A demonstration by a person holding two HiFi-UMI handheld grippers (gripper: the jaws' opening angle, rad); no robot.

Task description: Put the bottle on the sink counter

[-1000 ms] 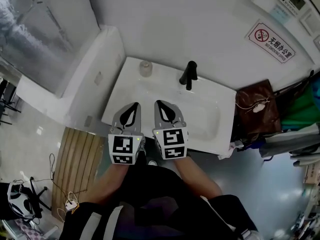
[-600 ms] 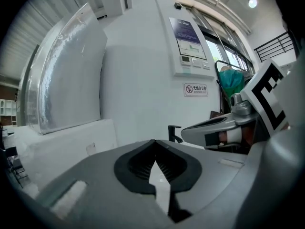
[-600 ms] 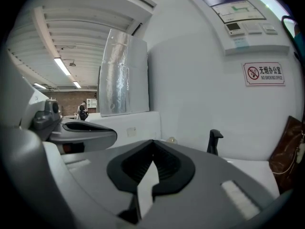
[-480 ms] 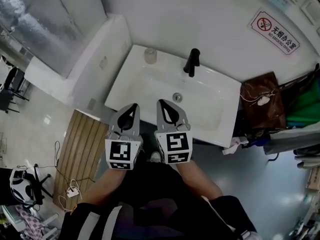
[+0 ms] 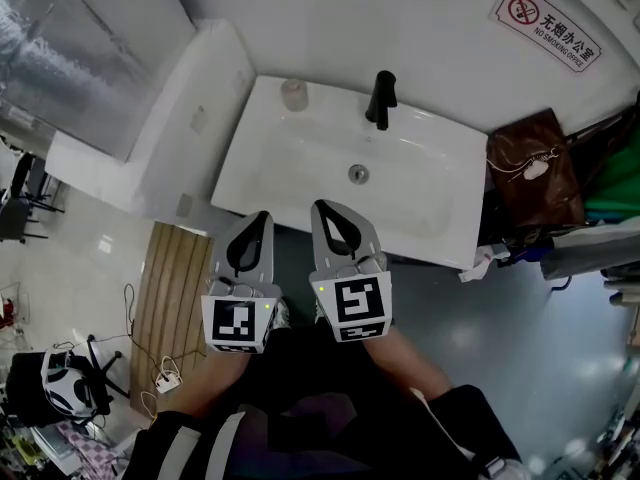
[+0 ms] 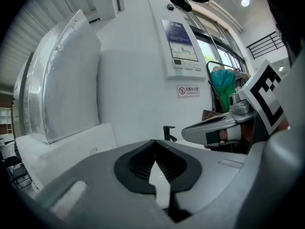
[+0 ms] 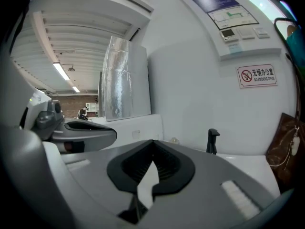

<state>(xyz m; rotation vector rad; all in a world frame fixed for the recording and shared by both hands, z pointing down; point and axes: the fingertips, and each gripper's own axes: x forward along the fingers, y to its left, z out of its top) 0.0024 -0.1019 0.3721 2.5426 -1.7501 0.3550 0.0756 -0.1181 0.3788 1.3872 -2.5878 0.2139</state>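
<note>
Jaws on both grippers are pressed together at the tips, and nothing is held in either pair. In the head view the left gripper (image 5: 258, 220) and the right gripper (image 5: 325, 211) hang side by side, just apart, in front of the near edge of the sink counter (image 5: 440, 133) and pointing toward it.

At far left a wooden slatted mat (image 5: 168, 308) lies on the floor, with a long white ledge (image 5: 170, 108) above it running along the counter's left side. The bottle (image 5: 293, 94), small and pale, stands upright on the counter's back left corner, near the wall and well apart from both grippers. To its right a black faucet (image 5: 380, 99) rises from the back rim, and the round drain (image 5: 357, 173) sits in the white basin below it. Past the counter's right end a brown bag (image 5: 530, 173) rests against the wall, and a no-smoking sign (image 5: 545, 25) is fixed to the wall above it. The person's forearms reach up from the bottom edge to the marker cubes.
</note>
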